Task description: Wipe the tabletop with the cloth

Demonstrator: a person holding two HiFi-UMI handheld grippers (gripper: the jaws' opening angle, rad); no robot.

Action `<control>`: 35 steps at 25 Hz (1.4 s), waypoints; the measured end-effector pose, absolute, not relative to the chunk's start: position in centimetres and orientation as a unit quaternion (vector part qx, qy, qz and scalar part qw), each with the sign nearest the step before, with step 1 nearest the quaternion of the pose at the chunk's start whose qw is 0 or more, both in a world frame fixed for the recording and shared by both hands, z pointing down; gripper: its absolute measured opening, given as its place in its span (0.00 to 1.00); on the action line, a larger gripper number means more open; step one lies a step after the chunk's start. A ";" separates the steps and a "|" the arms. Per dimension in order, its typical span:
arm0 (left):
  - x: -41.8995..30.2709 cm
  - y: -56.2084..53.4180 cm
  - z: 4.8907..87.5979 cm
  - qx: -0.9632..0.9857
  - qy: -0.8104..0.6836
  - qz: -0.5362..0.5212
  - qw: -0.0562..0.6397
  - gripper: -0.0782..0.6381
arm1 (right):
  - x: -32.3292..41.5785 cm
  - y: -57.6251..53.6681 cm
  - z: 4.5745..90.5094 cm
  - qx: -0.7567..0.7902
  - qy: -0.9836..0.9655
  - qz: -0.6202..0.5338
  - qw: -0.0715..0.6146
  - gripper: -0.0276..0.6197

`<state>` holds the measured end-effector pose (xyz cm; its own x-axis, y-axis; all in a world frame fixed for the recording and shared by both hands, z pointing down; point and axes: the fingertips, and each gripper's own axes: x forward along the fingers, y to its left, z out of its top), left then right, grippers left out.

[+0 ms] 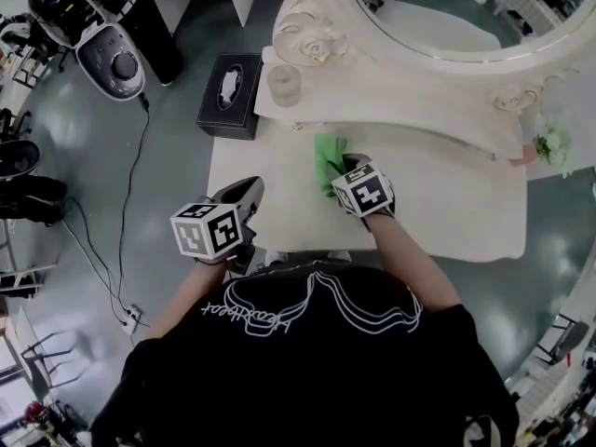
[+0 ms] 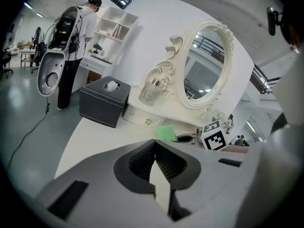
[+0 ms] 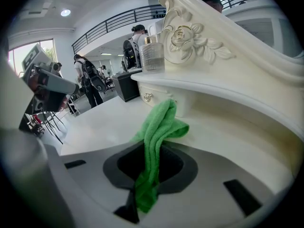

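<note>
Green cloth [image 1: 328, 159] clamped in right tool [image 1: 343, 171], free end resting on white counter [image 1: 447, 203], just in front of mirror [image 1: 317, 35] base. Left tool [image 1: 248, 194] held over counter corner, farther from mirror, jaws pressed together, nothing between. Black tissue box [image 1: 230, 94] seen just beside mirror base.

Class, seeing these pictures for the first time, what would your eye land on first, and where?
The bright green cloth stands out, clamped in the right hand-held gripper toward the back of the cream tabletop. Behind it rises the ornate cream oval mirror with carved roses. The left hand-held gripper, shut and empty, hangs over the near left corner.
</note>
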<state>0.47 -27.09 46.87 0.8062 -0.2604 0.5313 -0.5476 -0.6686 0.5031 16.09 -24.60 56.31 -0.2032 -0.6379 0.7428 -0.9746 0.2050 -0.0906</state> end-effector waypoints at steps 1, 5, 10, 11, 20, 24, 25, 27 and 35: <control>0.6 -26.9 46.9 0.888 -0.227 0.214 0.338 0.11 | 16.4 -24.4 56.3 0.562 -0.718 0.289 0.291 0.14; 1.3 -26.1 46.9 0.887 -0.227 0.217 0.338 0.11 | 17.9 -23.5 56.3 0.569 -0.713 0.288 0.292 0.14; 2.5 -24.9 47.1 0.886 -0.223 0.222 0.340 0.11 | 19.9 -22.3 56.3 0.576 -0.707 0.288 0.291 0.14; 2.8 -24.6 47.1 0.886 -0.222 0.223 0.340 0.11 | 20.2 -22.0 56.3 0.578 -0.706 0.289 0.290 0.14; 5.1 -22.2 47.1 0.888 -0.213 0.231 0.335 0.11 | 23.3 -19.9 56.4 0.588 -0.699 0.291 0.284 0.14; 6.0 -21.3 47.1 0.888 -0.212 0.235 0.334 0.12 | 24.5 -19.2 56.3 0.592 -0.697 0.291 0.281 0.14; 6.2 -21.0 47.1 0.888 -0.211 0.236 0.334 0.11 | 24.8 -18.9 56.3 0.593 -0.696 0.291 0.281 0.14; 6.8 -20.6 47.0 0.888 -0.211 0.235 0.334 0.11 | 25.5 -18.5 56.3 0.594 -0.695 0.290 0.282 0.14; 9.1 -18.7 46.8 0.891 -0.208 0.233 0.329 0.11 | 28.6 -16.4 56.2 0.602 -0.688 0.290 0.283 0.14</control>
